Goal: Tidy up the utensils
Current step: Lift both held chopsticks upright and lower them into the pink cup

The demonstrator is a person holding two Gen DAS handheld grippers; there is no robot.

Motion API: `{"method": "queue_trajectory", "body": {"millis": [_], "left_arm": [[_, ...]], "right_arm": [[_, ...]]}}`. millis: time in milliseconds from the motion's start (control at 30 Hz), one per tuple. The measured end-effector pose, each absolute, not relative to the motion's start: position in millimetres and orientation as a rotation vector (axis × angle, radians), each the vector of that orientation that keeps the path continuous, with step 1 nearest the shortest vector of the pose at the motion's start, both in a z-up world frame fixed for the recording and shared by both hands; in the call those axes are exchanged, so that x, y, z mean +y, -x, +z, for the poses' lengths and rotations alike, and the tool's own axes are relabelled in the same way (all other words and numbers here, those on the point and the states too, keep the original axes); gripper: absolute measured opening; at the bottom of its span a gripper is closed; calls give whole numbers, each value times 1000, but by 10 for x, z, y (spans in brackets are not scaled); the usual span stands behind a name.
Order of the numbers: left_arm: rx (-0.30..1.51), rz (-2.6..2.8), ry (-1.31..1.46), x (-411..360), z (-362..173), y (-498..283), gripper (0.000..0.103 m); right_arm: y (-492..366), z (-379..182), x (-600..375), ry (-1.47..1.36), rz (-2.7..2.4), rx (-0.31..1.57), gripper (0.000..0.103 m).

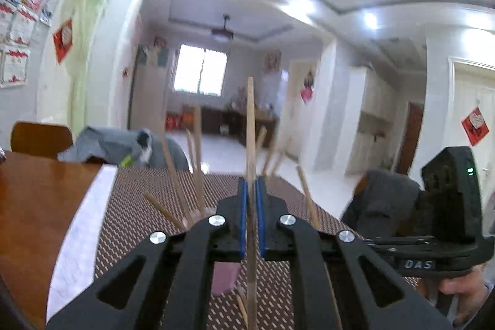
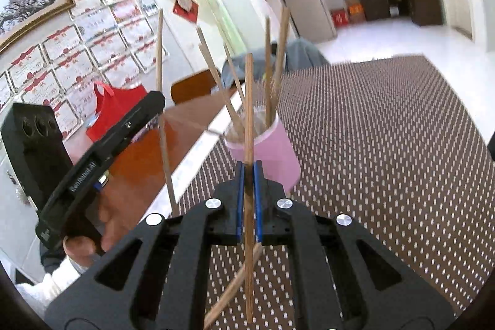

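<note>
My left gripper [image 1: 252,186] is shut on a wooden chopstick [image 1: 250,126] that stands upright between its blue pads. Below it shows part of the pink cup [image 1: 224,279], with several chopsticks fanning out of it. My right gripper [image 2: 249,169] is shut on another upright chopstick [image 2: 249,101], just in front of the pink cup [image 2: 272,153], which also holds several chopsticks. One loose chopstick [image 2: 232,286] lies on the mat under the right gripper. The left gripper's body [image 2: 77,166] is at the left, in a hand.
A brown patterned mat [image 2: 386,144] covers the wooden table [image 1: 37,206]. A red bag [image 2: 117,104] sits at the table's far left. A wooden chair [image 1: 40,138] and a grey garment [image 1: 108,144] stand behind the table. The right gripper's body [image 1: 448,206] is close by on the right.
</note>
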State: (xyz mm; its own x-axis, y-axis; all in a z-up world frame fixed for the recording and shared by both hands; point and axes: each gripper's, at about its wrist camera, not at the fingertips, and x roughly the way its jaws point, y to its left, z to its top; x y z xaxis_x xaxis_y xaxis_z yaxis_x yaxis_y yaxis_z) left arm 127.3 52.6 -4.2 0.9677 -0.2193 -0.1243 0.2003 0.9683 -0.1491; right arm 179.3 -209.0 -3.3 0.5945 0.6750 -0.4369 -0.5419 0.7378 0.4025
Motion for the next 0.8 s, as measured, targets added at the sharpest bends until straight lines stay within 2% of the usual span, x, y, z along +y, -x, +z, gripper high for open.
{"method": "queue_trajectory", "body": {"millis": [500,800], "left_arm": [[-140,-93,169,540,153,-1435,6],[-205,-45,143,485,200,-1694,6]], "right_arm": [[-2137,370,-1583,-252,705,360,6],[-2292,542,-1332,-234,671,188,6]]}}
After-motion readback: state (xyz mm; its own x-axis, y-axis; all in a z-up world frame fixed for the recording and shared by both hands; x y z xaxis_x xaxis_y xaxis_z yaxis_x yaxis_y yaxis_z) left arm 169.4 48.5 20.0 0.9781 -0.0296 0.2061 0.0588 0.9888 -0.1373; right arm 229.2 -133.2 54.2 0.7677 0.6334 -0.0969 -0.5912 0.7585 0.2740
